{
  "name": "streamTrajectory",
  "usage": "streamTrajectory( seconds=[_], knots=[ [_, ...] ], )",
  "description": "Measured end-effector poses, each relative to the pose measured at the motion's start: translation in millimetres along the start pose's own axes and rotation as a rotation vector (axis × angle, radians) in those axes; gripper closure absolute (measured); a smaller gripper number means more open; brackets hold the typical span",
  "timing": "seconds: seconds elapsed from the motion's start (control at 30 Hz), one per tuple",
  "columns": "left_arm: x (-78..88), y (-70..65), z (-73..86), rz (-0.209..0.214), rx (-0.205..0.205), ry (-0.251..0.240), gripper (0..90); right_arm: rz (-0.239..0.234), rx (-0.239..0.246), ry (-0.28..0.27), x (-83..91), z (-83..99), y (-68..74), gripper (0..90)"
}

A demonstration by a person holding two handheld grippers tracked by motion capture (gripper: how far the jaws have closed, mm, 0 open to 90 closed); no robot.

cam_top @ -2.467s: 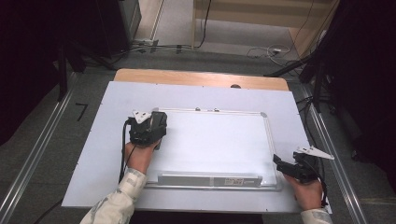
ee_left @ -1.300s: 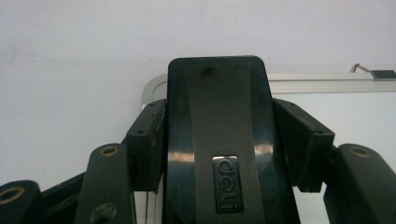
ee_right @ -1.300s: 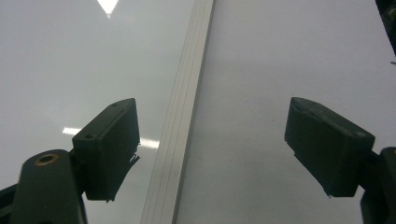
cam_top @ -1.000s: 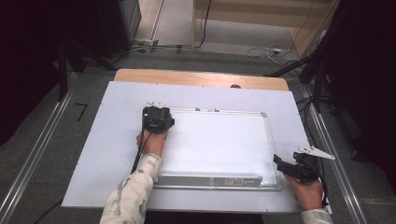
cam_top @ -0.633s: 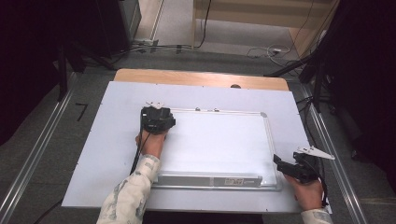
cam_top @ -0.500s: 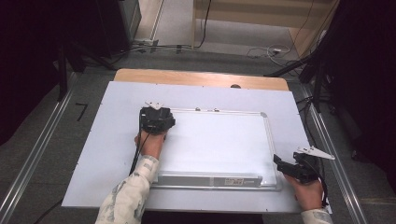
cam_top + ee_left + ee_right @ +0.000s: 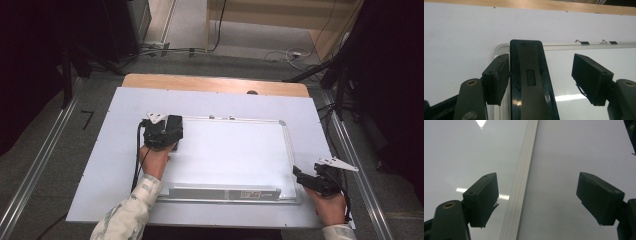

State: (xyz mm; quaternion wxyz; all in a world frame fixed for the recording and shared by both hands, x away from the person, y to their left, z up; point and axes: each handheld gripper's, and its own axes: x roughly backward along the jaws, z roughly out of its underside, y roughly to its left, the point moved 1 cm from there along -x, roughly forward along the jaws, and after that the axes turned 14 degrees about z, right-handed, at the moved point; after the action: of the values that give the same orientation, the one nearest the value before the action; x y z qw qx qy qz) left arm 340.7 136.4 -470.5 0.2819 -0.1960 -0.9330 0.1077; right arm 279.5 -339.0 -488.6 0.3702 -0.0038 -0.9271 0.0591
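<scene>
A white-surfaced whiteboard (image 7: pixel 230 155) in a silver frame lies flat on the table. My left gripper (image 7: pixel 167 131) hovers over its far left corner. In the left gripper view a black eraser (image 7: pixel 531 82) lies on that corner between the jaws of the left gripper (image 7: pixel 541 70). The jaws have just been opening: the left pad (image 7: pixel 496 77) is at the eraser's side and the right pad (image 7: pixel 590 77) stands well clear of it. My right gripper (image 7: pixel 300 176) is open at the board's near right corner, its jaws astride the frame rail (image 7: pixel 524 182).
The board rests on a white sheet (image 7: pixel 100 165) that covers most of the wooden table (image 7: pixel 200 82). A pen tray (image 7: pixel 225 192) runs along the board's near edge. Cables and dark stands lie on the floor beyond the table.
The left gripper went from the board's left edge up to its far left corner, then drew slightly back and left. The right gripper has stayed where it was.
</scene>
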Motion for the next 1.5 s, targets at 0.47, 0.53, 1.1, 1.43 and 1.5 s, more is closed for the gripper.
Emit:
streamTrajectory(
  seconds=[0.47, 0.53, 1.1, 1.43, 1.5],
  knots=[
    [20.1, -3.8, 7.2, 0.058, -0.017, -0.023, 28.1, 0.002, -0.003, -0.005, 1.7, 1.2, -2.2, 16.6],
    [21.1, -4.1, 7.5, 0.066, -0.017, -0.021, 27.2, 0.003, -0.007, -0.002, 2.0, 1.5, -2.6, 16.6],
    [34.7, 3.2, 13.0, 0.070, -0.024, -0.006, 25.2, 0.004, -0.012, -0.006, 3.9, 2.6, -4.7, 16.6],
    [46.5, 2.7, 16.4, 0.085, -0.036, -0.013, 25.2, 0.005, -0.016, -0.010, 4.6, 2.8, -5.3, 16.6],
    [48.8, 2.4, 16.8, 0.085, -0.037, -0.018, 25.2, 0.005, -0.015, -0.009, 4.6, 2.8, -5.3, 16.6]
  ],
)
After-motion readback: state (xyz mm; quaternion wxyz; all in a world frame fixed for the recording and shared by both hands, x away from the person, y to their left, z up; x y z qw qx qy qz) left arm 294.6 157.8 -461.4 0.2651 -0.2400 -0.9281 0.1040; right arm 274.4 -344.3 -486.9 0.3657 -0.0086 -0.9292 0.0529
